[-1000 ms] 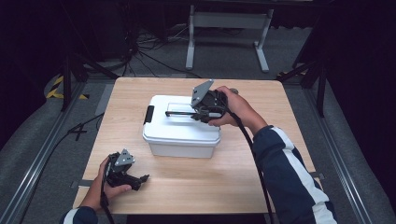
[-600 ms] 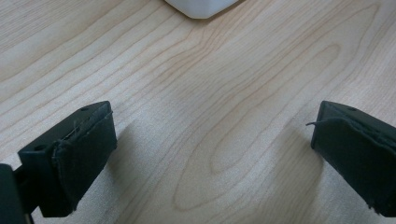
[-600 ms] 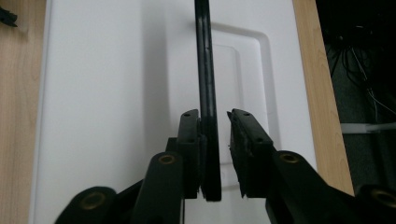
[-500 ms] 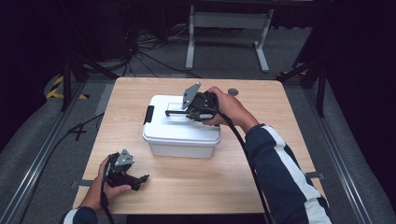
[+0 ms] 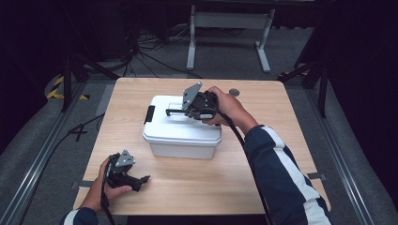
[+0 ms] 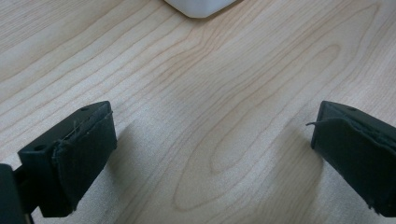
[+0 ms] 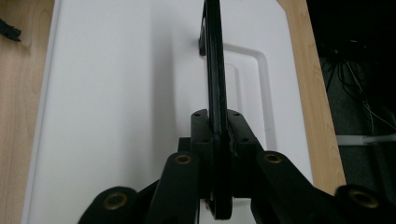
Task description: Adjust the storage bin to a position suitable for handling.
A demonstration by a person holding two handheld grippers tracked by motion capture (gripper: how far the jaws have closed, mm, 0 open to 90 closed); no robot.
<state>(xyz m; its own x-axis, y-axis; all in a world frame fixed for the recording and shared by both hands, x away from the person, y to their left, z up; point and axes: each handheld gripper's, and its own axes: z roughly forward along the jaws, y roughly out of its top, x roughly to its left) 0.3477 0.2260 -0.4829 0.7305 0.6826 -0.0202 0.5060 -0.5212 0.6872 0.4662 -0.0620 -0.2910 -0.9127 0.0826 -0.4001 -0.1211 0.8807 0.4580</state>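
Setting: a lab or recording studio. A bare wooden tabletop (image 5: 263, 187) stands on grey carpet (image 5: 42, 140) against a dark surround. Metal floor rails (image 5: 33, 173) run at 9 and 3 o'clock, loose cables (image 5: 155, 61) and a grey metal stand (image 5: 227, 21) lie at 12 o'clock, hazard tape (image 5: 58, 86) at 10 o'clock
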